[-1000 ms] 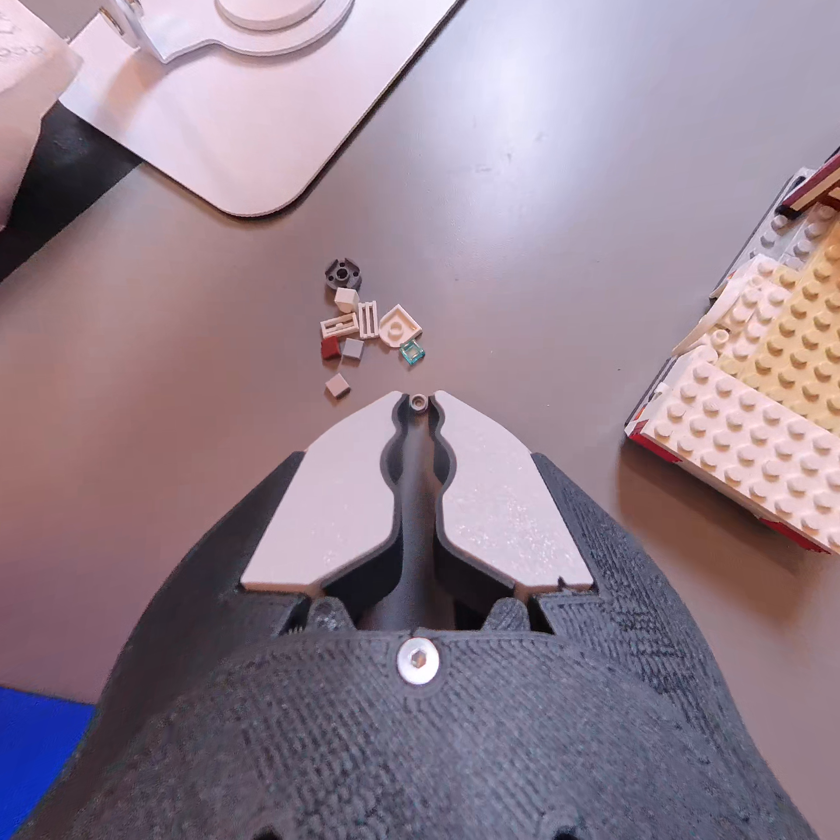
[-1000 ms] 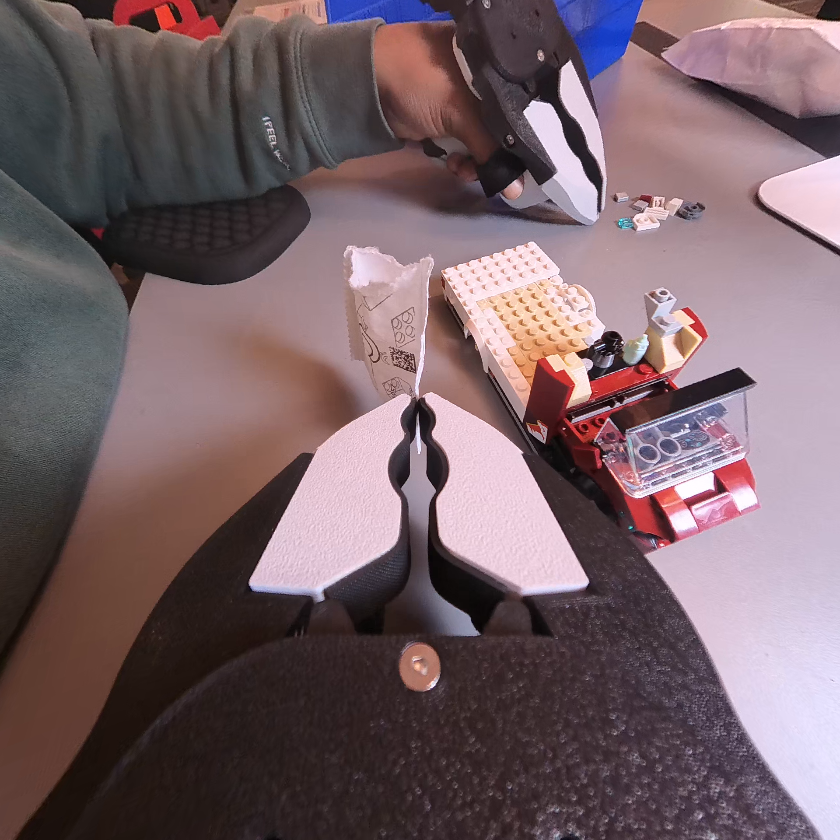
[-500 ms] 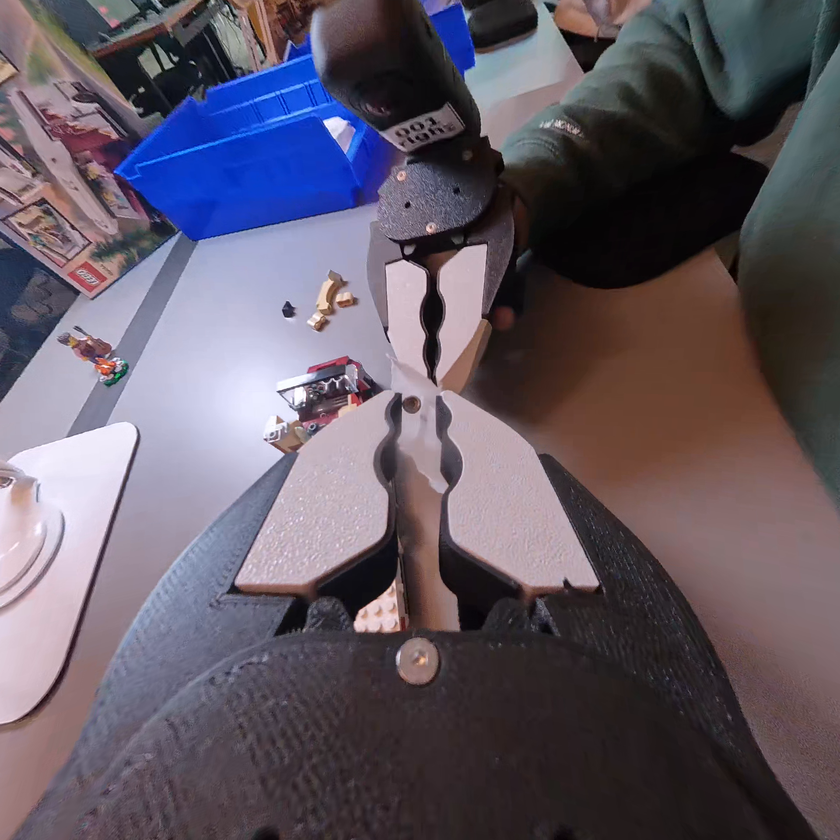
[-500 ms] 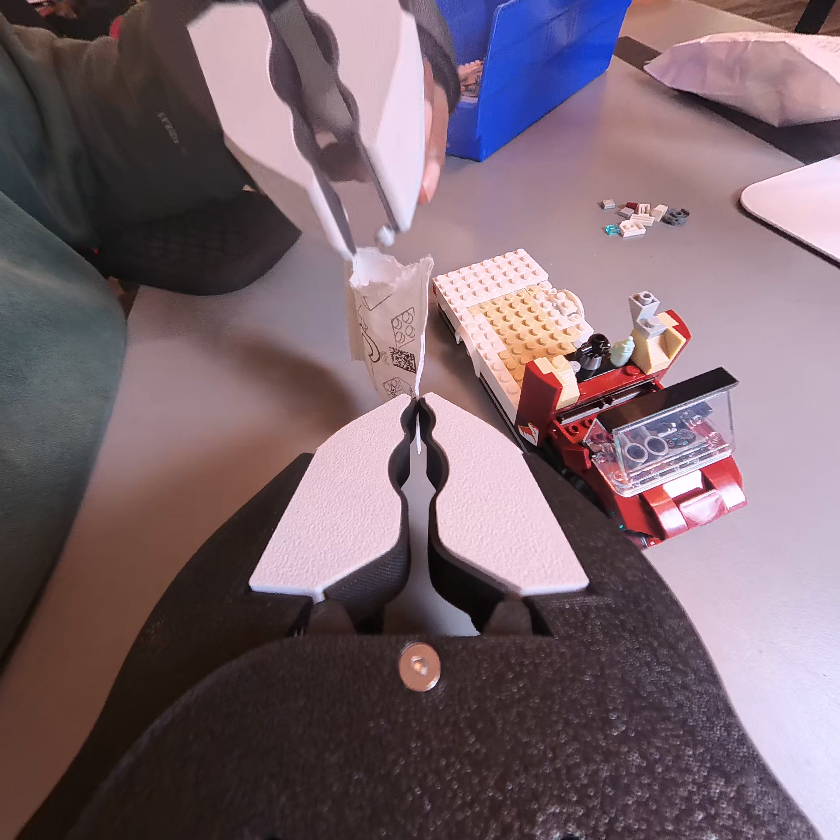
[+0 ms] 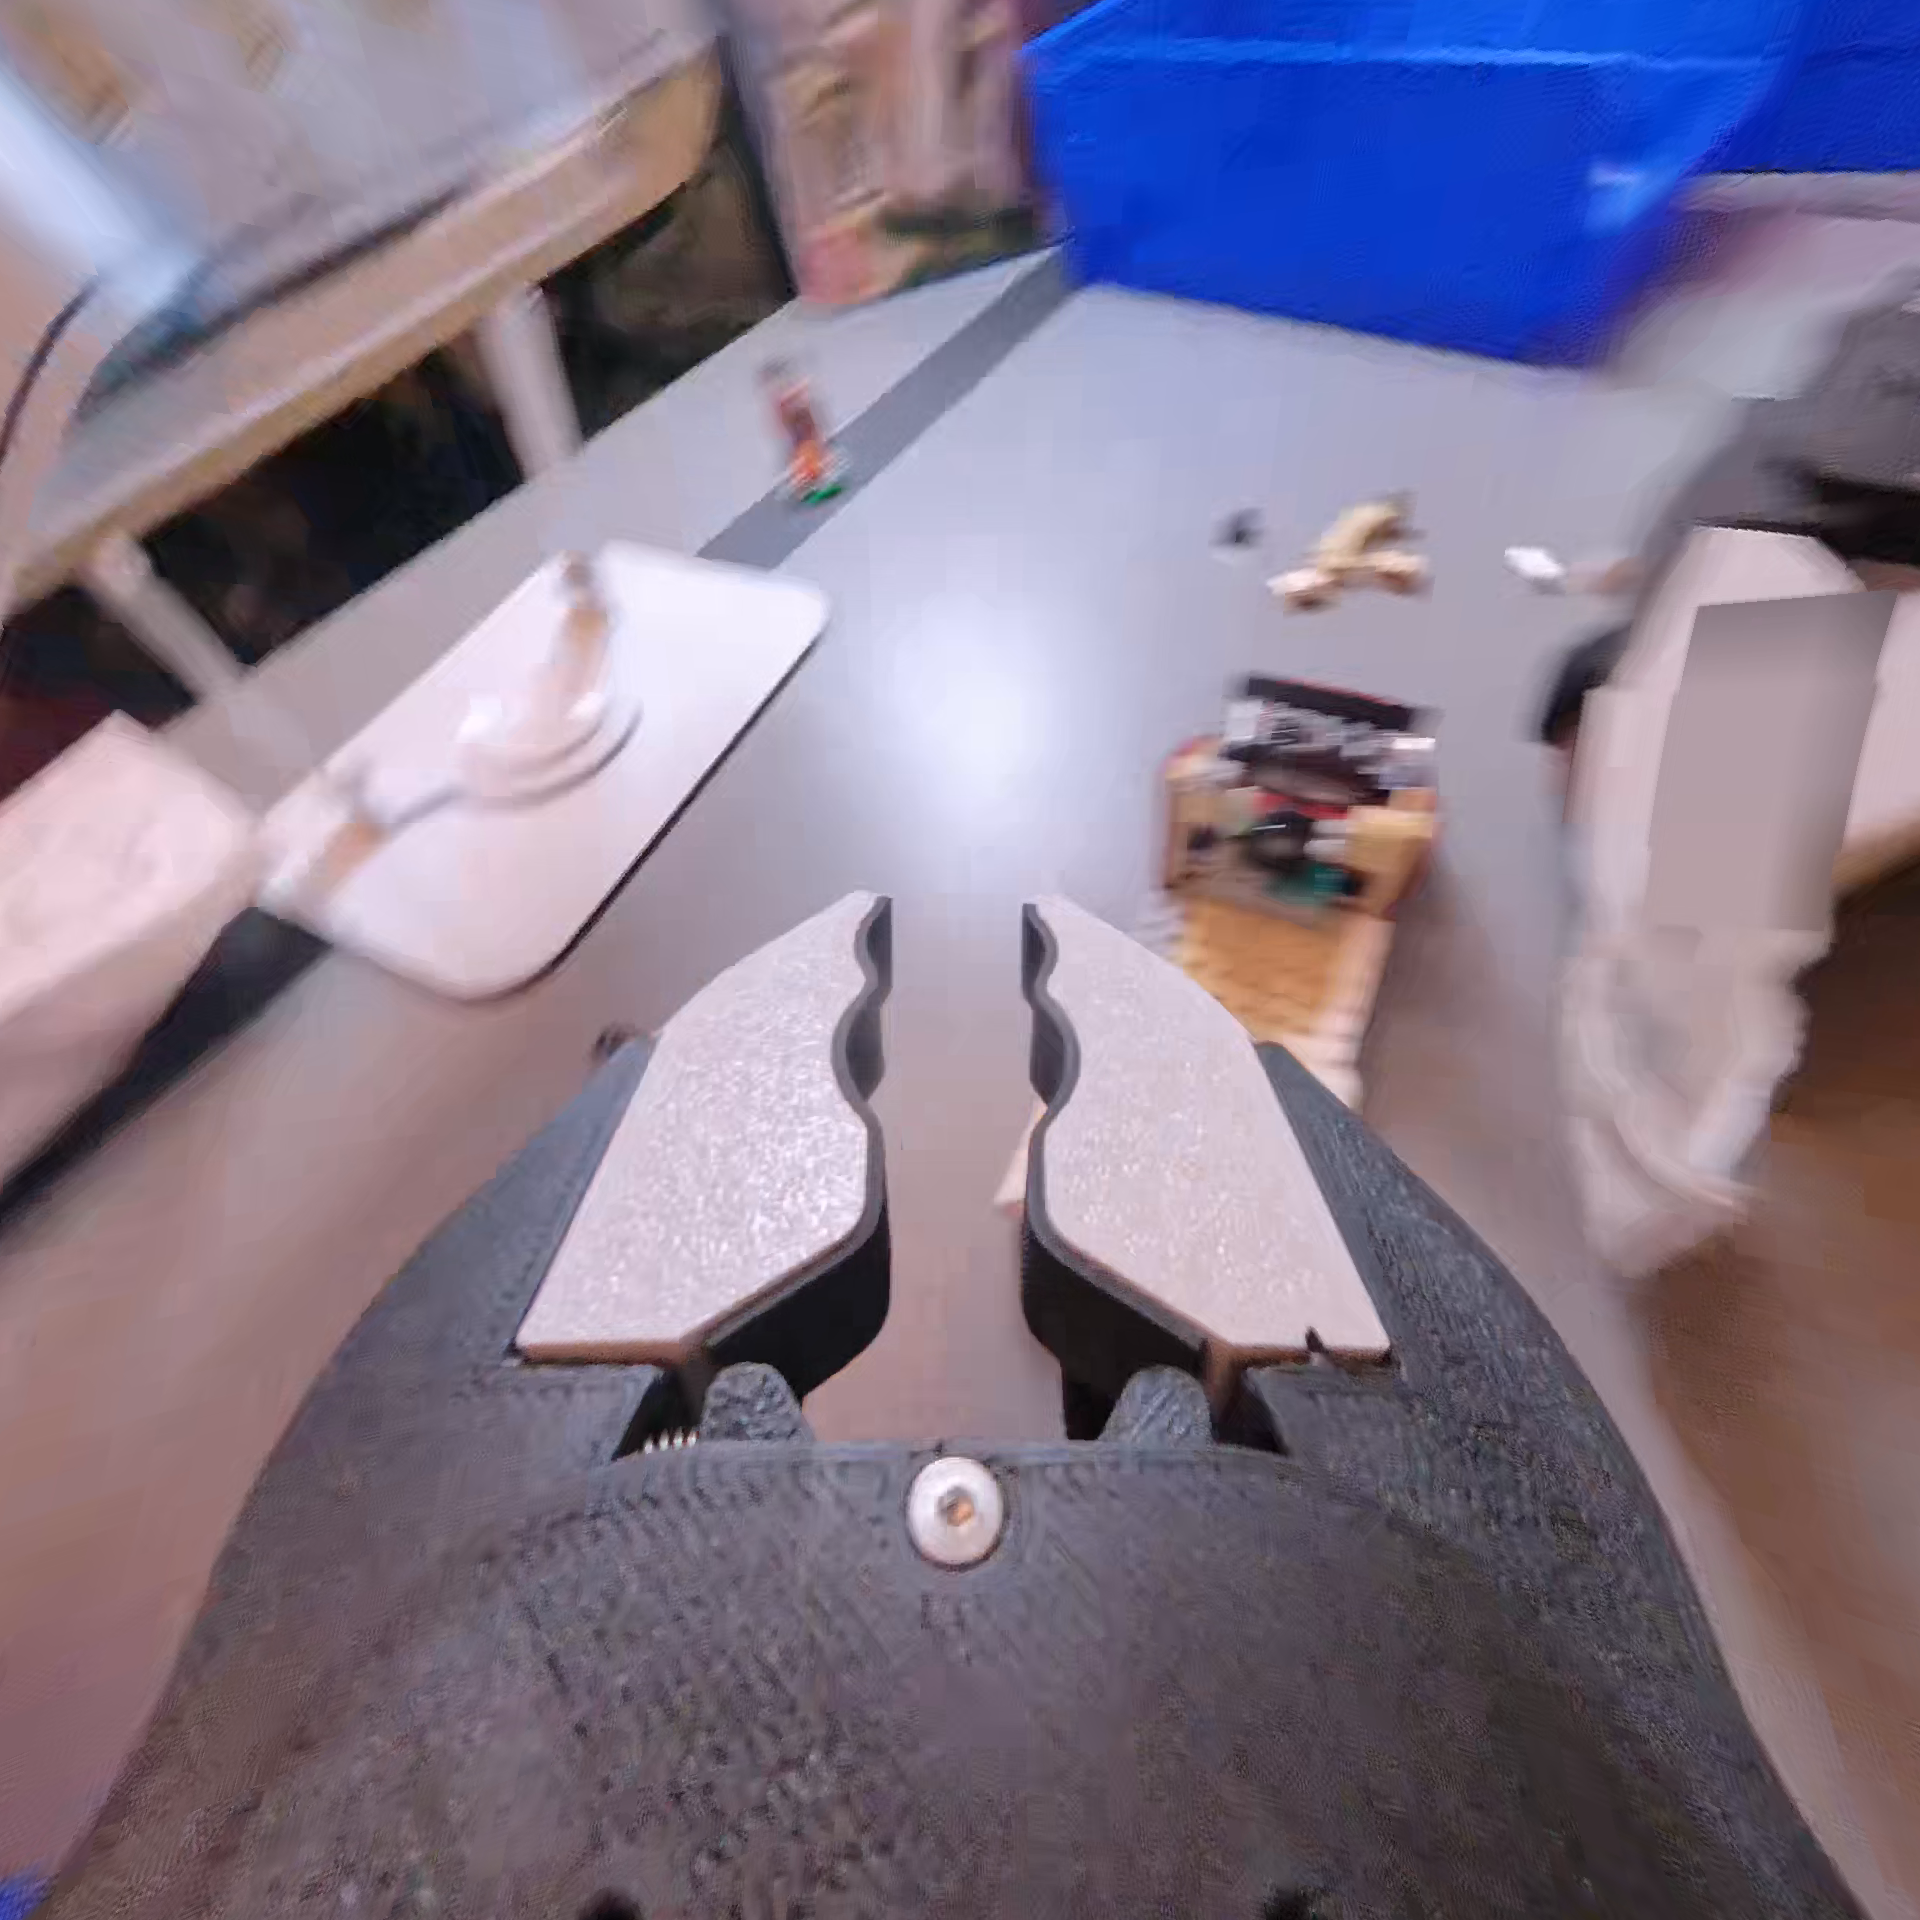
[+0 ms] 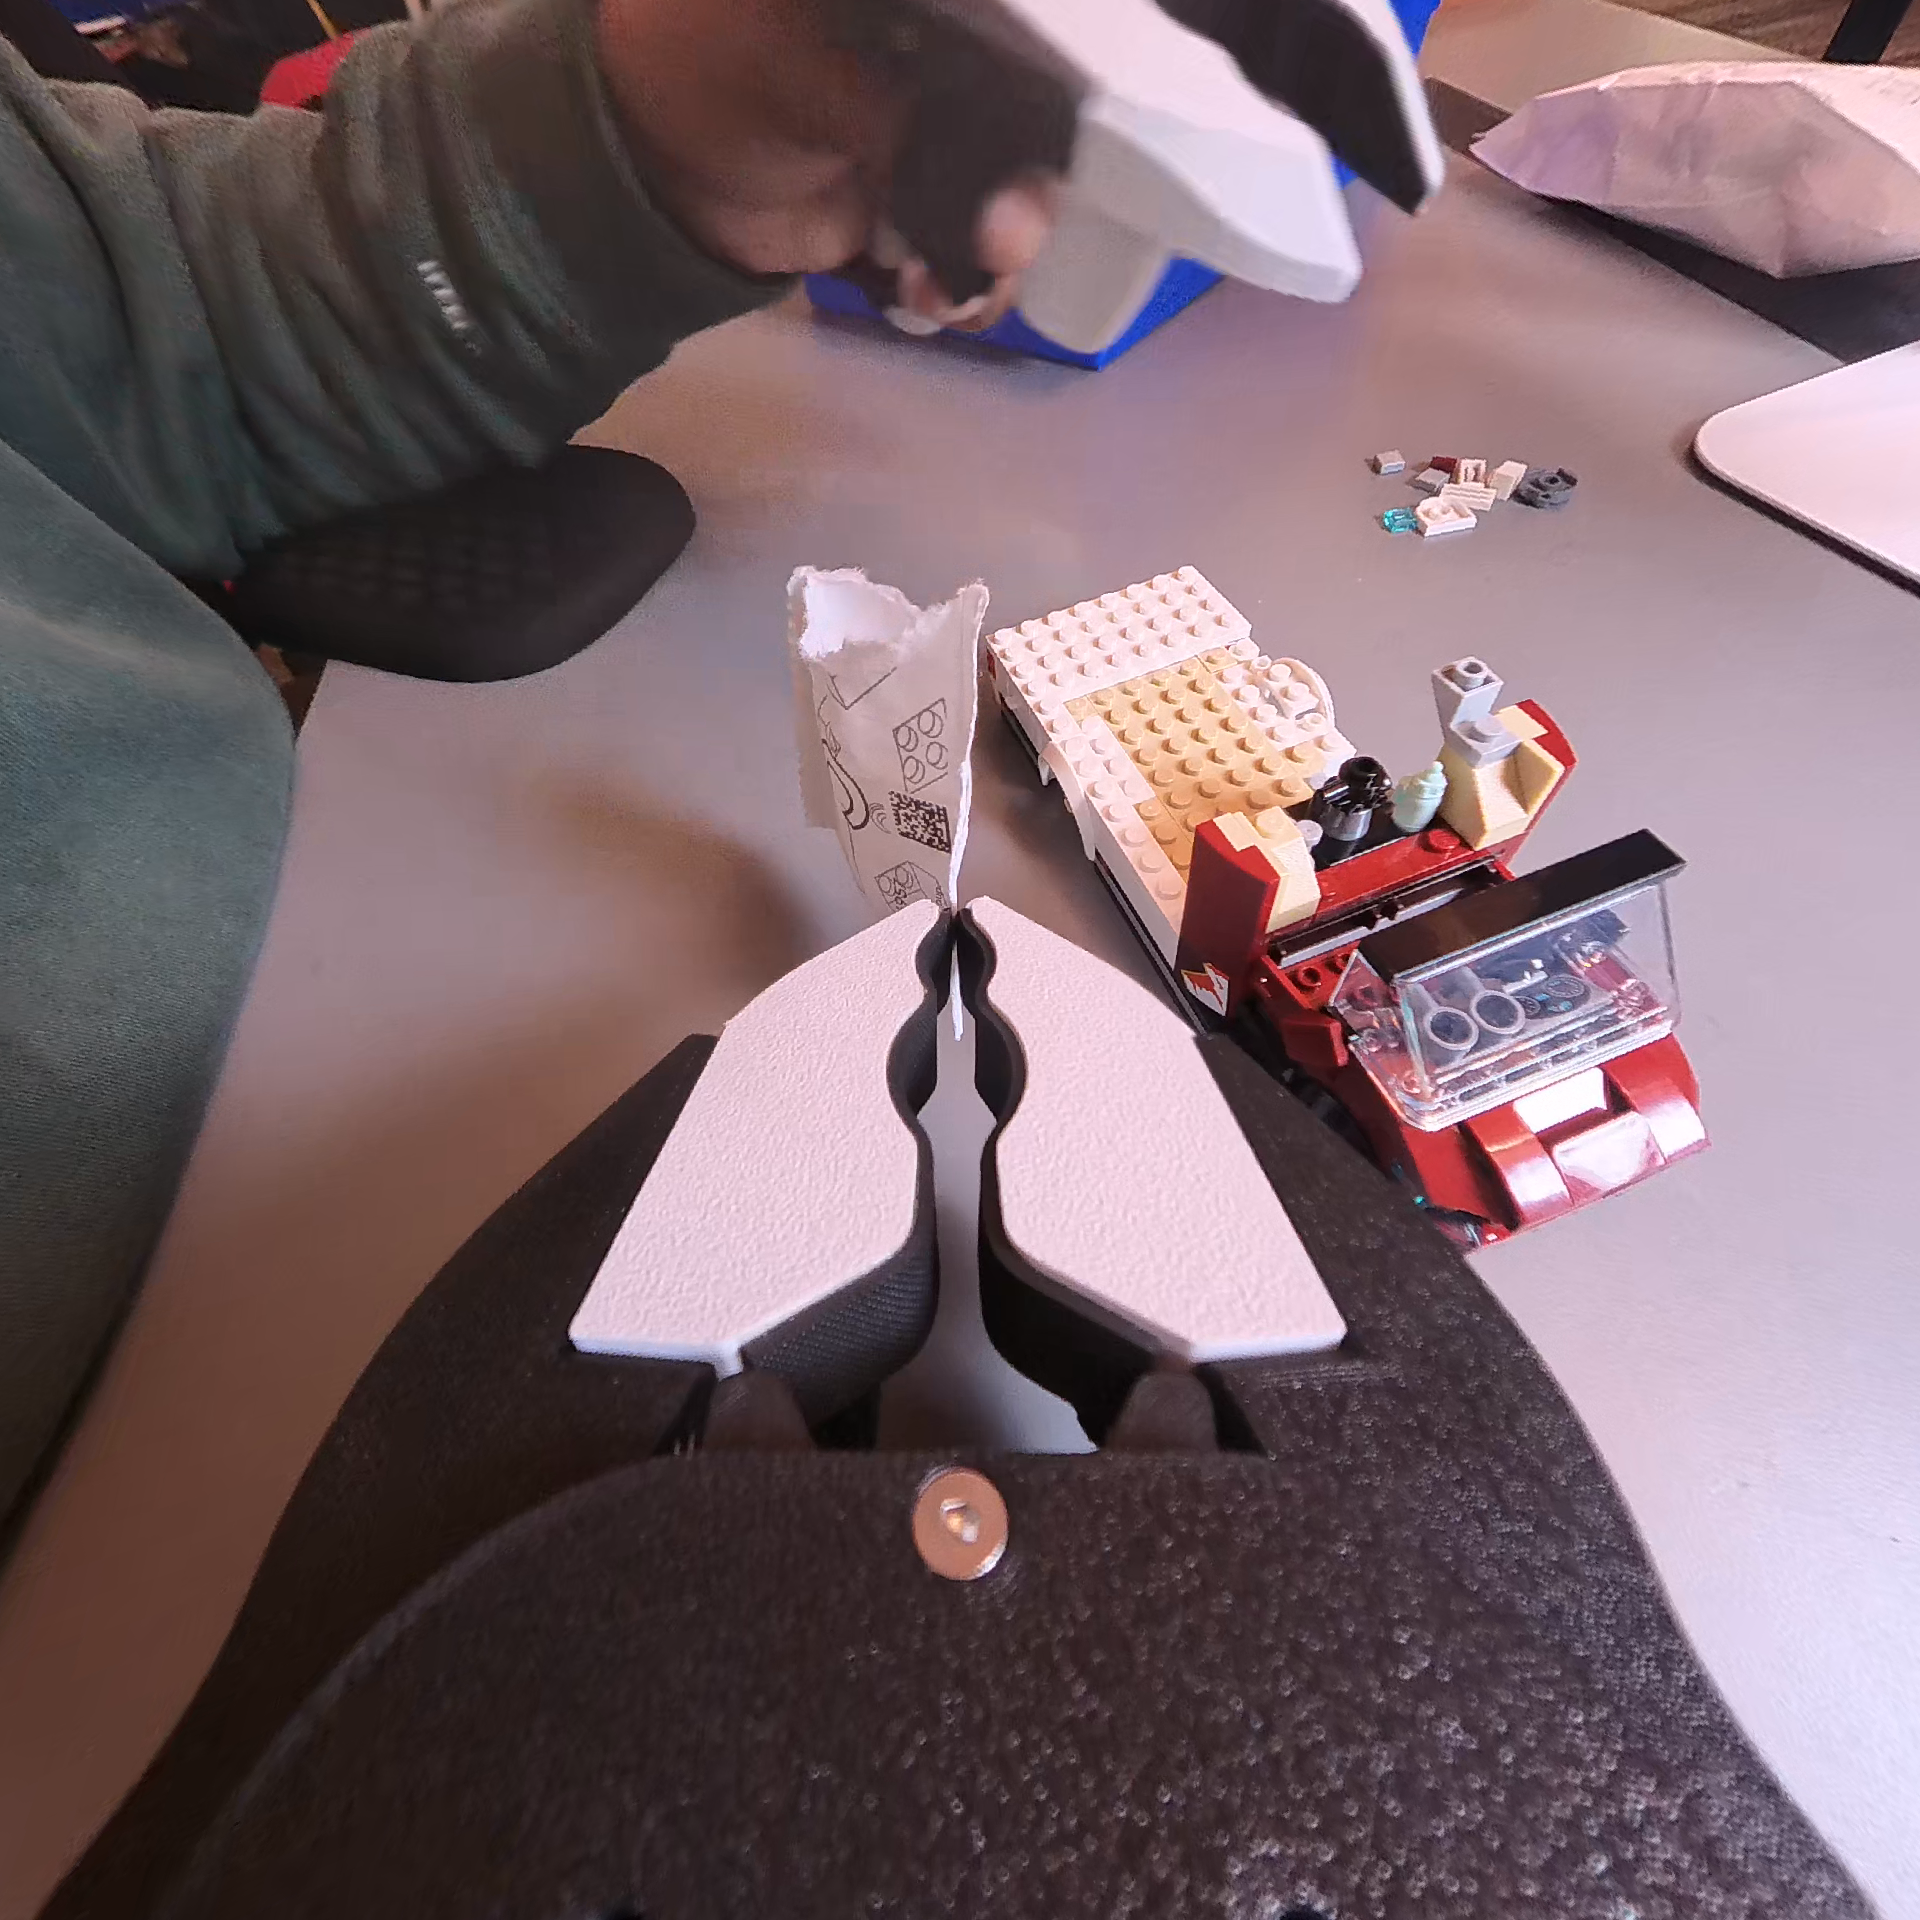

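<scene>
The right tongs are clamped on one torn white paper bag, which stands up at 12 o'clock from their tips. One brick-built red and cream vehicle sits just beside it at 2 o'clock on the grey tabletop, with one cluster of about nine small loose pieces farther off. The left tongs stand apart with only tabletop between them, one blue bin far at 1 o'clock.

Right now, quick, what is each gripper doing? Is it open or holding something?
Left gripper: open, nothing between its fingers.
Right gripper: closed, fingers pinching the bottom edge of a torn white paper bag.
</scene>
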The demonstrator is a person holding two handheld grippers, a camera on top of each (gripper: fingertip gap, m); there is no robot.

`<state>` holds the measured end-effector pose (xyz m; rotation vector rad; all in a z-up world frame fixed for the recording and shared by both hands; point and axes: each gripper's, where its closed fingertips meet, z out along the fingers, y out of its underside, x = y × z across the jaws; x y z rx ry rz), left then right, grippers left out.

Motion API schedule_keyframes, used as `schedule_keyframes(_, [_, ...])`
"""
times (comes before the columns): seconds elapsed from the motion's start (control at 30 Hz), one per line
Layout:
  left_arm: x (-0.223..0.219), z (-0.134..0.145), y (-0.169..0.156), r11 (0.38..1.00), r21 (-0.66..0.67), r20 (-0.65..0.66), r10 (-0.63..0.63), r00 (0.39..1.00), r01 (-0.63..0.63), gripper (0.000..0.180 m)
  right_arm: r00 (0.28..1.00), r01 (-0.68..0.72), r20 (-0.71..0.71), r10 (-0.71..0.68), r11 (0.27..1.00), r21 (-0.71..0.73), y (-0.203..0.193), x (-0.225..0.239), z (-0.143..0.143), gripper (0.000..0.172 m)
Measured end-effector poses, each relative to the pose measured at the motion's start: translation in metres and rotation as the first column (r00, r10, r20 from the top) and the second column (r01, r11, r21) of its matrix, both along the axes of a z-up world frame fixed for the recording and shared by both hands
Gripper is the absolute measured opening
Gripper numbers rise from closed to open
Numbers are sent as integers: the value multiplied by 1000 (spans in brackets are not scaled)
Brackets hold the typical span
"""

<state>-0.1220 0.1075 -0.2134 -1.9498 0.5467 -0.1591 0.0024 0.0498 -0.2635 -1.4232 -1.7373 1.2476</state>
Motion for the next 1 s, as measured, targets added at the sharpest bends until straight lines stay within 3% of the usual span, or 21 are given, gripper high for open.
schedule_keyframes(0.1, [-59, -42, 19, 965, -158, 26, 214, 976, -207, 31, 1000, -9, 6, 9, 1000, 0, -2, 0, -1, 1])
schedule_keyframes(0.27, [-75, -95, 25, 926, -296, -94, 215, 972, -233, 27, 1000, -15, 9, 15, 1000, 3, -3, 1, -1, 1])
schedule_keyframes(0.47, [-80, -98, 34, 909, -337, -102, 222, 970, -243, 24, 1000, -22, 15, 22, 1000, -2, -4, 1, -2, 1])
schedule_keyframes(0.57, [-83, -99, 34, 907, -348, -111, 211, 971, -237, 12, 1000, -22, 15, 22, 1000, -3, -4, 1, -2, 1])
schedule_keyframes(0.73, [-80, -98, 31, 938, -309, -142, 118, 983, -158, 8, 1000, -24, 16, 23, 1000, 2, -5, 1, -2, 1])
schedule_keyframes(0.8, [-64, -84, 28, 968, -246, -108, 34, 994, -59, 8, 1000, -22, 15, 22, 1000, 6, -5, 1, -2, 1])
schedule_keyframes(0.87, [-33, -50, 20, 988, -128, -63, -96, 993, 87, 8, 1000, -16, 15, 15, 1000, 8, -3, 1, -2, 1])
schedule_keyframes(1.0, [55, 18, -26, 903, 62, 20, -427, 904, 426, 8, 1000, 1, 16, -1, 1000, -6, 0, 0, -2, 1])
